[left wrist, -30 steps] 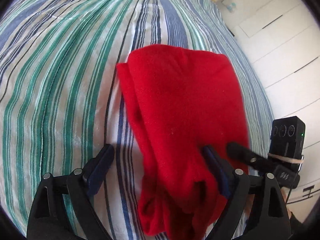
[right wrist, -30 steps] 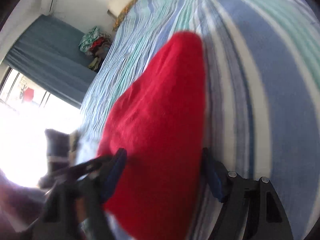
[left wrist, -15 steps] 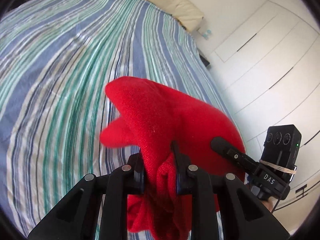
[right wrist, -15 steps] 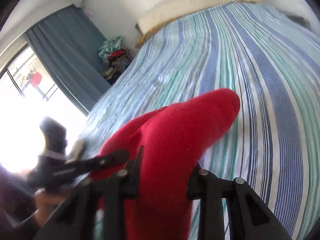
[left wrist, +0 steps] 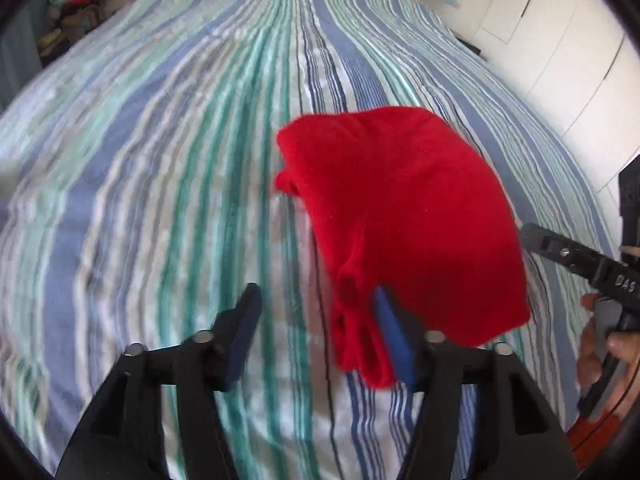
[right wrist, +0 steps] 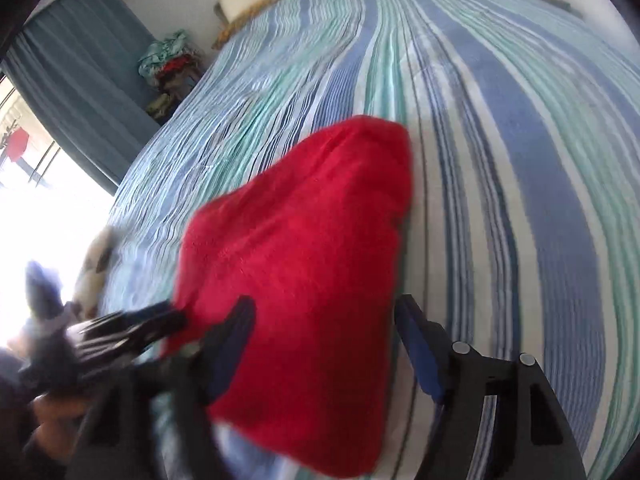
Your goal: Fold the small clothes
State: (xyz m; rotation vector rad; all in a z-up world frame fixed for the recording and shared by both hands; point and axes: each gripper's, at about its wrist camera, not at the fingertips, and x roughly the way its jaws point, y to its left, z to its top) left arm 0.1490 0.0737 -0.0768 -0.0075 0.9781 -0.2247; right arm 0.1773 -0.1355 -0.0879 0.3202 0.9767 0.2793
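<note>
Comparing with half a second ago, you have released both grips: the left gripper and the right gripper were each clamped on the red garment and now stand with jaws apart. The garment lies folded on the striped bedspread, its near edge draped beside your left tool's right finger and between the right tool's fingers. Judgement: this fold looks set down; the piece appears finished or ready for a final tidy. Legible writing: "DAS" on the right tool's body, seen from the left wrist; nothing else reads.
</note>
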